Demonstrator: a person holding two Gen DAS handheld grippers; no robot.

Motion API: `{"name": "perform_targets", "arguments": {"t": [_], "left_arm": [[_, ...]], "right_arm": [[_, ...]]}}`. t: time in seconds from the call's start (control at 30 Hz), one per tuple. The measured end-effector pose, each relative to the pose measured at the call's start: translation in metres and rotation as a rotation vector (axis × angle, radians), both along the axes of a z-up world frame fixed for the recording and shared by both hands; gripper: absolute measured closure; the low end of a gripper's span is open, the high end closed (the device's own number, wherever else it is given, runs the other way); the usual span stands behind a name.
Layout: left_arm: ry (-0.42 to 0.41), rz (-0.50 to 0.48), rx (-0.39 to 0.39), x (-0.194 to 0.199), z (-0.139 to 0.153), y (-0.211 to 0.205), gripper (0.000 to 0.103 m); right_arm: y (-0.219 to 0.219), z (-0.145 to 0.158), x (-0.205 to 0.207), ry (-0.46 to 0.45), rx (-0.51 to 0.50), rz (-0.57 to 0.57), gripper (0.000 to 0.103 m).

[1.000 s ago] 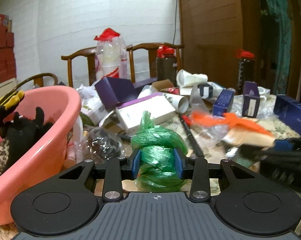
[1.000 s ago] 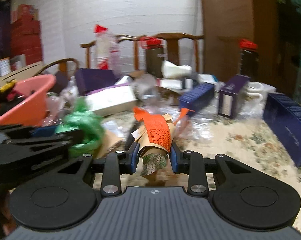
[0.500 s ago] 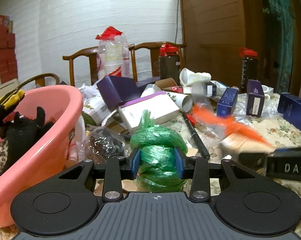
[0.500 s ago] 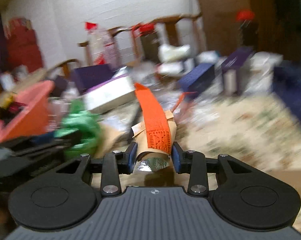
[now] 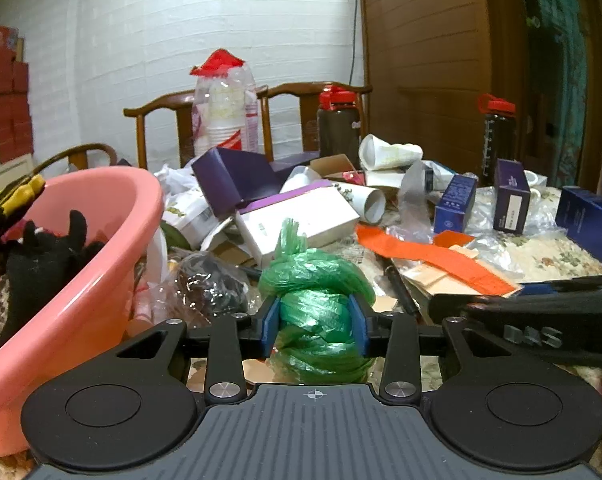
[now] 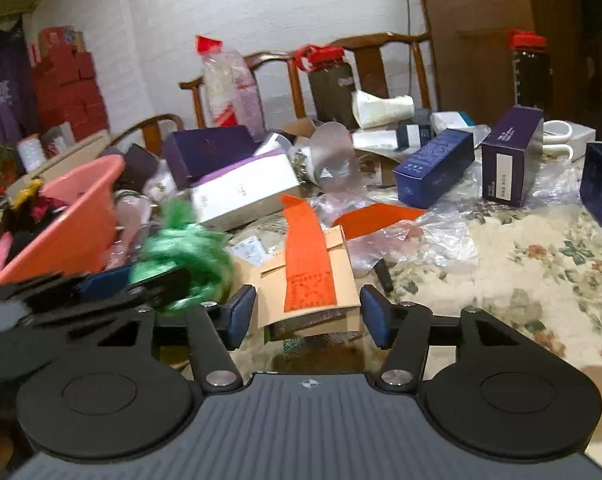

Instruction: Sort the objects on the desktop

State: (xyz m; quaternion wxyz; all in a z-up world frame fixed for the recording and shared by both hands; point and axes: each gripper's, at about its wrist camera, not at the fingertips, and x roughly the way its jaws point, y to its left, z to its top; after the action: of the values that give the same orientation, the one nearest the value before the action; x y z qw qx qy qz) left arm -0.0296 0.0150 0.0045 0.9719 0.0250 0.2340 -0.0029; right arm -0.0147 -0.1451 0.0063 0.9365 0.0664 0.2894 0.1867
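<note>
The pink basin [image 5: 101,240] is cut off by the left wrist view's left edge, so its far side and most contents stay hidden. Beside the basin in the right wrist view, the green bag bundle [image 6: 189,252] is smeared by blur. Right of that bundle, the tan packet [image 6: 313,280] hides its lower end behind the camera housing.

A white brick wall [image 5: 221,20] stood behind two wooden chairs [image 5: 317,92]. Brown wood panelling [image 5: 429,40] filled the right side. Red boxes [image 6: 69,84] were stacked at the left. A floral cloth [image 6: 541,248] covered the counter.
</note>
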Motion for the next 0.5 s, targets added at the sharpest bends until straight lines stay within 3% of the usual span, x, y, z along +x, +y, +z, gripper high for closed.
{"name": "perform_targets", "arguments": {"t": [0.13, 0.27, 0.4, 0.5], "left_arm": [[0.004, 0.002, -0.016, 0.001, 0.001, 0.002, 0.065], [0.000, 0.000, -0.001, 0.001, -0.001, -0.001, 0.065], [0.000, -0.002, 0.001, 0.001, 0.000, -0.001, 0.065], [-0.001, -0.002, 0.002, 0.001, -0.001, -0.001, 0.065]], "right_arm": [[0.007, 0.000, 0.018, 0.054, 0.011, -0.006, 0.053], [0.005, 0.006, 0.008, 0.013, 0.024, -0.012, 0.057], [-0.010, 0.019, -0.009, -0.088, -0.020, -0.103, 0.059], [-0.029, 0.025, -0.008, -0.093, 0.009, -0.161, 0.059]]}}
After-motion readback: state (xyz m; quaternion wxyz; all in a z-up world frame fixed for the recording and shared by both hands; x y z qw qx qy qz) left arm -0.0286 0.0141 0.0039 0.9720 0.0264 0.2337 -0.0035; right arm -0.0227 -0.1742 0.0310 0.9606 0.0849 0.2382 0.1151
